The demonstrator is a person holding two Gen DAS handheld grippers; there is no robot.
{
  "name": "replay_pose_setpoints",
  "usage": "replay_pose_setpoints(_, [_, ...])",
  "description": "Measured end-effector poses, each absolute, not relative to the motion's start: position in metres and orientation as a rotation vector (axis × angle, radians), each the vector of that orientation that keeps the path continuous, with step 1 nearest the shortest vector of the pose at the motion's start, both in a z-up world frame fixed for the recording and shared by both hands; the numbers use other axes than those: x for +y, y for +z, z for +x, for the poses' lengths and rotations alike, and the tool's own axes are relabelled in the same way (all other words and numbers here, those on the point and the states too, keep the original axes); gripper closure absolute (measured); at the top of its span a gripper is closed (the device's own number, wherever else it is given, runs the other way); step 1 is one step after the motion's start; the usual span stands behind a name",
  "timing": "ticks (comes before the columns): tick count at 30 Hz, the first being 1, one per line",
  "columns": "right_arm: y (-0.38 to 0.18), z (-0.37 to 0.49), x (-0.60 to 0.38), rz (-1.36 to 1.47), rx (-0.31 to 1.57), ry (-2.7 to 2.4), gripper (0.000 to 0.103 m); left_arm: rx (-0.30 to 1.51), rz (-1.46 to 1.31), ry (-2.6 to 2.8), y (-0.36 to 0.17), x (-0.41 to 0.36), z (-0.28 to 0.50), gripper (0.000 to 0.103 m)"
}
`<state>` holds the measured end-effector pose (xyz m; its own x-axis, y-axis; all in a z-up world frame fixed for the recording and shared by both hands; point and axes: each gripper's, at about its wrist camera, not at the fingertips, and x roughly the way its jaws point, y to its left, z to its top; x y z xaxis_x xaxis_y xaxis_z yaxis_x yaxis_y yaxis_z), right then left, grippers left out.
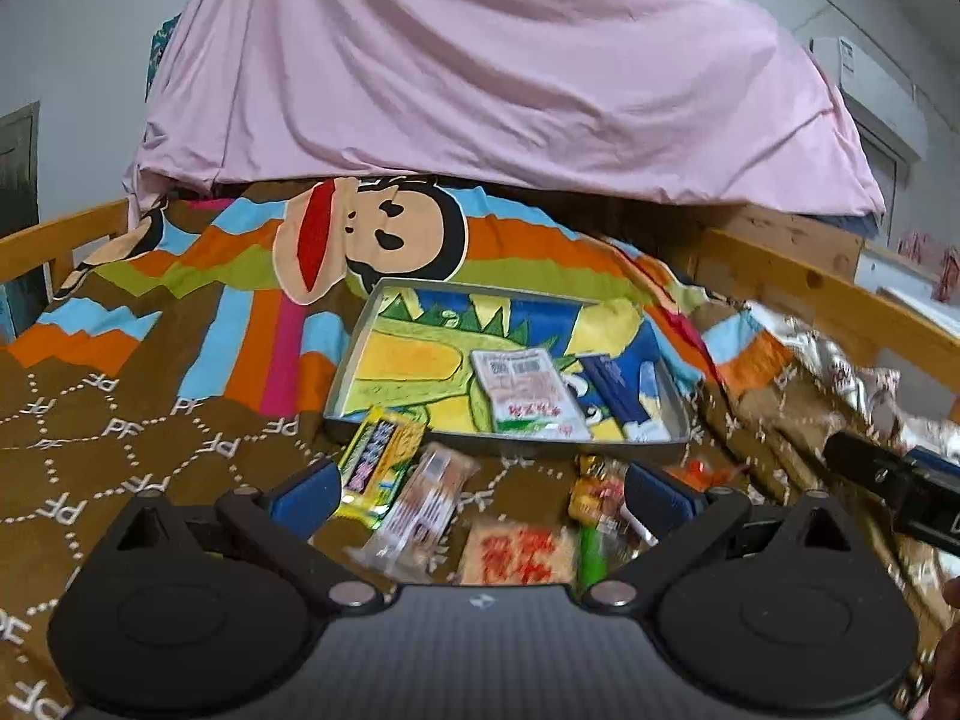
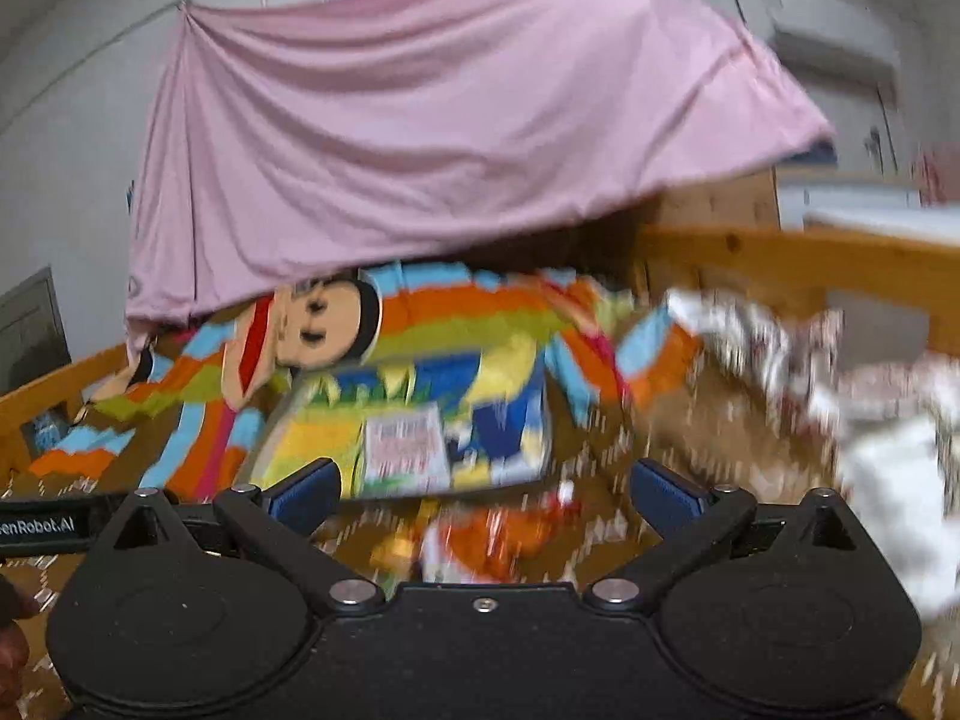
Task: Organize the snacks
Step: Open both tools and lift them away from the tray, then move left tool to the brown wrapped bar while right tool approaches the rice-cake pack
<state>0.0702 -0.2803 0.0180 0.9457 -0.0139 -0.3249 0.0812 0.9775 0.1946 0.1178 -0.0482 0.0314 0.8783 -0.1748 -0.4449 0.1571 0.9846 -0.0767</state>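
Left wrist view: left tool (image 1: 480, 489) spread wide, nothing between its blue pads (image 1: 306, 495). Below it, loose snacks lie on the brown bedspread (image 1: 120, 420): a yellow-green packet (image 1: 381, 459) leaning on the near rim of the tray (image 1: 351, 354), a clear-wrapped biscuit pack (image 1: 420, 510) just beside it, a red-and-white packet (image 1: 519, 555) partly cut off by the tool body, and a blurred mixed wrapper (image 1: 597, 495) half hidden behind the right pad. Inside the tray: a white packet (image 1: 528, 393) and a dark blue packet (image 1: 615, 387), side by side. Crumpled foil bag (image 1: 840, 366) at right, smeared by motion. Part of the right tool (image 1: 894, 480) enters at the right edge; its fingers are out of frame here.

Right wrist view: heavy motion blur. Right tool (image 2: 483, 489) spread wide, holding nothing. Tray (image 2: 288, 420) and white packet (image 2: 405, 441) recognizable ahead; print unreadable. An orange-red wrapper (image 2: 498, 540) below the fingers, type cannot be told. White-silver mass (image 2: 888, 420) at right too blurred to identify. Pink sheet (image 2: 420, 138) hangs behind.
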Motion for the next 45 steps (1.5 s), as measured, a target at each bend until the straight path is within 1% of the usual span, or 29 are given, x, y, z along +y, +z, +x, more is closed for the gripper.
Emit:
replay_pose_setpoints(8, [0.0,0.065,-0.24,0.065,0.459,0.038,0.001,0.542,0.002,-0.156,0.006,-0.027,0.105,0.0])
replay_pose_setpoints(13, [-0.008,0.074,-0.226,-0.012,0.525,0.05,0.001,0.602,-0.04,-0.13,-0.01,-0.012,0.108,0.0])
replay_pose_setpoints(23, [-0.02,0.092,-0.222,-0.036,0.623,0.052,0.001,0.644,-0.049,-0.1,-0.02,0.001,0.118,0.0])
replay_pose_setpoints(37, [-0.032,0.108,-0.202,-0.081,0.664,0.135,0.001,0.696,-0.004,-0.069,-0.028,0.018,0.145,0.0])
replay_pose_setpoints(45, [-0.044,0.123,-0.183,-0.117,0.657,0.179,0.001,0.688,0.06,-0.094,-0.028,0.03,0.164,0.0])
